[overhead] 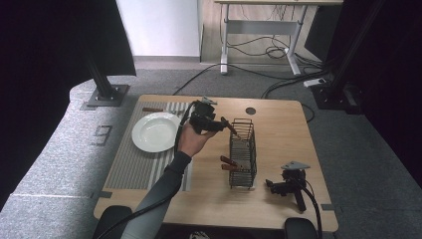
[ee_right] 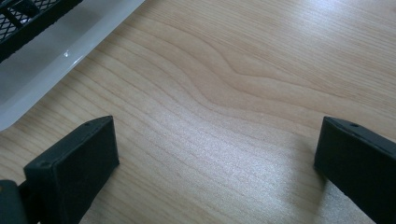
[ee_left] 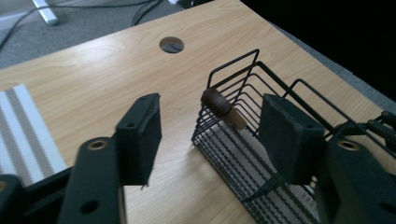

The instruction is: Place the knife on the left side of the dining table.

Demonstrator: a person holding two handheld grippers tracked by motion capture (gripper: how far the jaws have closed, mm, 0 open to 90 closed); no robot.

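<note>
Nearest me, the right gripper (overhead: 287,187) lies on the wooden table (overhead: 278,129) with no hand on it, jaws spread wide over bare wood; parked, I'd judge, while the other hand works. Just beyond it to its left stands the black wire basket (overhead: 243,152), its white tray (ee_right: 70,51) edging past that gripper's jaw. Farther on, the left gripper (overhead: 219,125) is held in a hand (overhead: 191,140) above the table, jaws wide and empty. Straight ahead between them a brown wooden handle (ee_left: 222,108) leans on the basket's rim, just beyond the pads, likely the thing being reached for or just dropped. Behind that gripper sits a white plate (overhead: 155,131) on a striped mat (overhead: 130,164).
</note>
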